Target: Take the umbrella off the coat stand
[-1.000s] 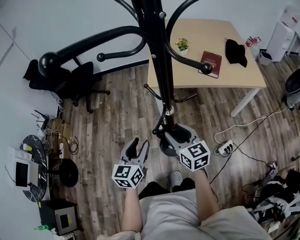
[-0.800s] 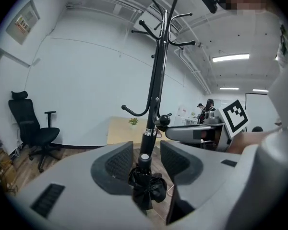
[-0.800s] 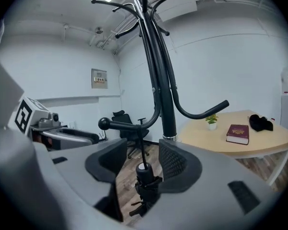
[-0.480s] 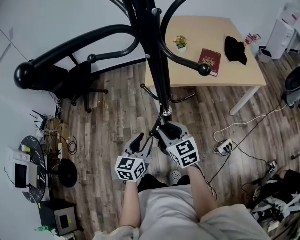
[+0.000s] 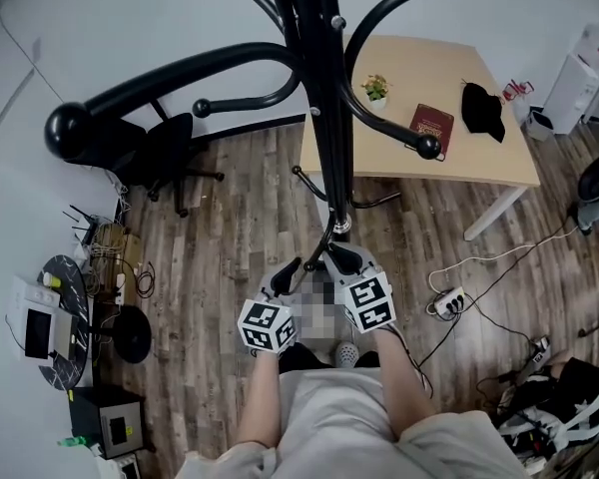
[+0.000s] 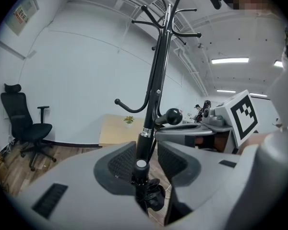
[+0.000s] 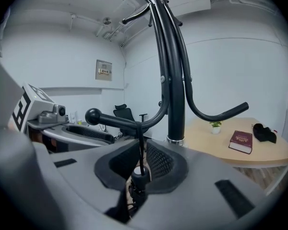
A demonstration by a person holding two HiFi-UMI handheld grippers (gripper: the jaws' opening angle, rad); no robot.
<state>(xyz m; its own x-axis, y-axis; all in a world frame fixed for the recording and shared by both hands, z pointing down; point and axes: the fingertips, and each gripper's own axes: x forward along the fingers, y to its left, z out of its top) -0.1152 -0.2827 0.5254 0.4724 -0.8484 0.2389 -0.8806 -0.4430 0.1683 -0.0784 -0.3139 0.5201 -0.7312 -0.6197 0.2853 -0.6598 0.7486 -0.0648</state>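
Note:
A folded black umbrella (image 7: 138, 175) hangs by a thin strap (image 7: 139, 147) from a low ball-tipped hook (image 7: 92, 116) of the black coat stand (image 5: 324, 88). My right gripper (image 7: 140, 166) has just been closing and its pads now press on the umbrella's handle end. In the left gripper view the same umbrella (image 6: 141, 174) stands between the jaws of my left gripper (image 6: 146, 158); they have been closing too, with a gap still showing at the right pad. In the head view both grippers, left (image 5: 288, 270) and right (image 5: 331, 257), meet beside the pole's foot.
A light wooden table (image 5: 479, 163) behind the stand carries a red book (image 5: 431, 125), a small plant (image 5: 376, 89) and a black cap (image 5: 482, 108). A black office chair (image 5: 165, 153) stands at the left. A power strip (image 5: 449, 302) and cables lie on the floor to the right.
Both grippers have drawn closer to each other at the base of the pole. The right jaws have closed onto the umbrella and the left jaws have narrowed around it.

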